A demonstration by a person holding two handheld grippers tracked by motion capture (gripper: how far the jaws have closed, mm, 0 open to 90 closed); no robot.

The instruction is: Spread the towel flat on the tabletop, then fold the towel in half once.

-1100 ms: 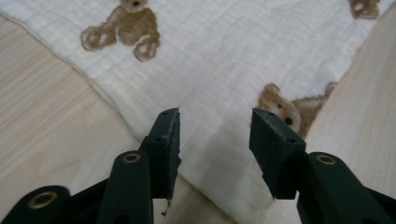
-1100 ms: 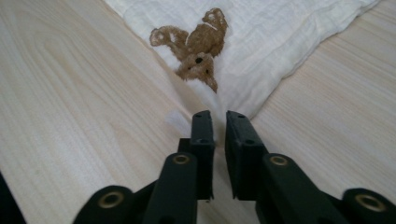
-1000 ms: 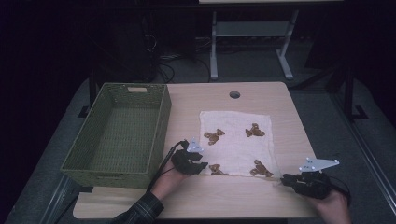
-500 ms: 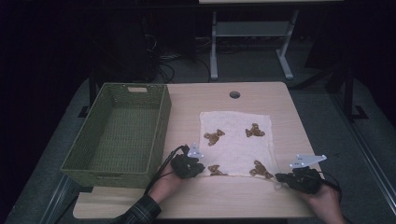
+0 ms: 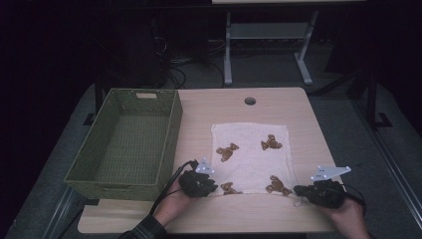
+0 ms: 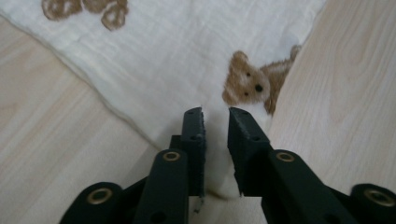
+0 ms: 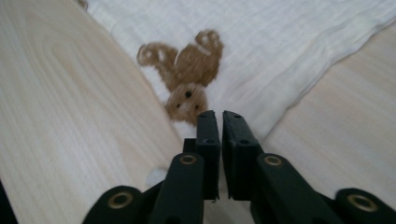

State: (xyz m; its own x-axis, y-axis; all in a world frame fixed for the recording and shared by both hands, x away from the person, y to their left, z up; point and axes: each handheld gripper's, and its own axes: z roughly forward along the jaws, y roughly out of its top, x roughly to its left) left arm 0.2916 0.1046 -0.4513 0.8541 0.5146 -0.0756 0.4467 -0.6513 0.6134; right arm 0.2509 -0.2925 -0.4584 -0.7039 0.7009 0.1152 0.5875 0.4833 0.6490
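Dark room all round, pale wood-grain counter [image 5: 199,109] lit in the middle, round cable hole near its far edge. Had a cream cloth [image 5: 251,149] spread flat on it, thin woven muslin sort of texture with brown teddy bear prints, hemmed edges, near edge close to the counter's front.

Left tongs [image 6: 215,121] sat at the cloth's near left corner, seen in the high view at [image 5: 199,183]. Narrow gap between the black jaws, a fold of the cream corner bunched up in that gap, pads pinching it. Had just eased apart a touch after squeezing. Bear face printed right beside the tips.

Right tongs [image 7: 214,122] at the near right corner, also at [image 5: 318,193] from above. Jaws almost pressed together, only a slit left, thin cloth edge caught between them, also loosened a hair just then. Upside-down bear just beyond the tips.

Green woven basket [image 5: 124,144] stood on the left of the counter, rectangular, slotted handle in the far wall, well apart from the cloth.
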